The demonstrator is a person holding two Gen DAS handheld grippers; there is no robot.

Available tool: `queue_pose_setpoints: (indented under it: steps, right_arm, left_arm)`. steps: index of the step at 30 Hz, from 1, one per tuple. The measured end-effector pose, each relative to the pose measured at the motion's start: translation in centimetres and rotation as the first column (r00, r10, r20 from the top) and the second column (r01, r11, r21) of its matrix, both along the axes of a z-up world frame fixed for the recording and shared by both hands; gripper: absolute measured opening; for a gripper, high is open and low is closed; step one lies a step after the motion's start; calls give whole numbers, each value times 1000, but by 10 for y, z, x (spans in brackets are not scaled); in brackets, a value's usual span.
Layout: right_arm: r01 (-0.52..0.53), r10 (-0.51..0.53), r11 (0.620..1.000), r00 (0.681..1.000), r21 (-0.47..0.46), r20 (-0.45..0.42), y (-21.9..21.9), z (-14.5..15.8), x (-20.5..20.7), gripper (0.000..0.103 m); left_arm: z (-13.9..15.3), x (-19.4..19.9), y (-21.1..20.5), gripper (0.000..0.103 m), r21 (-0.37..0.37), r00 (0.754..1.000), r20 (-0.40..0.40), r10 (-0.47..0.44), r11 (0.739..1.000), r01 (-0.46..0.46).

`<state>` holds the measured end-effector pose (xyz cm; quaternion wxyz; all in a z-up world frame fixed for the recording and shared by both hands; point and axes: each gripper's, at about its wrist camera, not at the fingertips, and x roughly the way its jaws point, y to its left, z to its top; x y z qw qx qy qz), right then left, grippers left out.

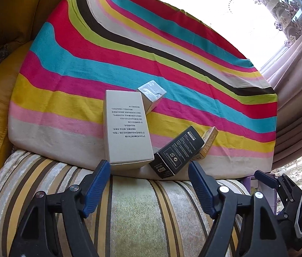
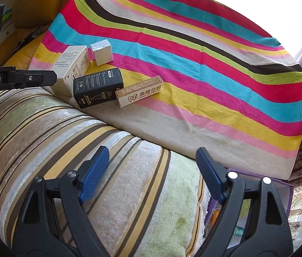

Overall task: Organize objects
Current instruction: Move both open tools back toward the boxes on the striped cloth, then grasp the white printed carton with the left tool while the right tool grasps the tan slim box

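- Left wrist view: the left gripper [image 1: 148, 171] stands at lower centre with its blue pads spread and nothing between them. Just beyond the tips, at centre frame, four cartons cluster on the near edge of the striped cloth [image 1: 86, 64]: a tall beige carton [image 1: 127, 128] lying flat, a small silver box [image 1: 152, 96] leaning behind its far end, a black carton [image 1: 177, 152] to its right, and a tan carton [image 1: 209, 141] partly hidden behind the black one. A striped velvet cushion [image 1: 133, 209] fills the foreground. The right gripper [image 1: 266, 178] shows at the lower right edge.
- Right wrist view: the right gripper [image 2: 153, 160], lower centre, is likewise spread and empty, over the cushion. The same cartons sit at upper left; here the tan carton [image 2: 139, 91] lies apart from the black one, lettered face up. A purple open box [image 2: 279, 184] shows at lower right, apparently the destination.
- Step, as judged: approach, nothing yet grasped. The next move calls for bringing one gripper's pads astride a carton's narrow sides before closing, the black carton lying nearest the left.
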<state>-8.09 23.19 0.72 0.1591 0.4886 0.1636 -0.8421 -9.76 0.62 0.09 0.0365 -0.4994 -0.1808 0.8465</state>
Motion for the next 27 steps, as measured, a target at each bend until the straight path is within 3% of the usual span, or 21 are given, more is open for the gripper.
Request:
queue_pose_setpoints:
  steps: [5,15,17,19,27]
  right_arm:
    - [-39,39,999,999,-11,16,-10,-7,-16,87]
    - [-127,127,992,991,-14,38,-23,-20,-51,91]
    - [-139,139,990,990,-10,37,-24,-23,-58,91]
    - [-155,156,988,987,-12,37,-25,-25,-65,92]
    - [-213,214,977,975,-13,58,-33,-34,-91,94]
  left_arm:
    - [-7,-19,-2,82,-69,999,27,16,998,-14]
    - [-26,-49,-3,82,-128,996,86,15,992,-4]
    - [-28,-53,-2,78,-138,996,88,13,990,0]
    - [-32,-55,-4,60,-134,995,100,11,991,2]
    - [-42,-56,-8,58,-108,994,107,9,994,2]
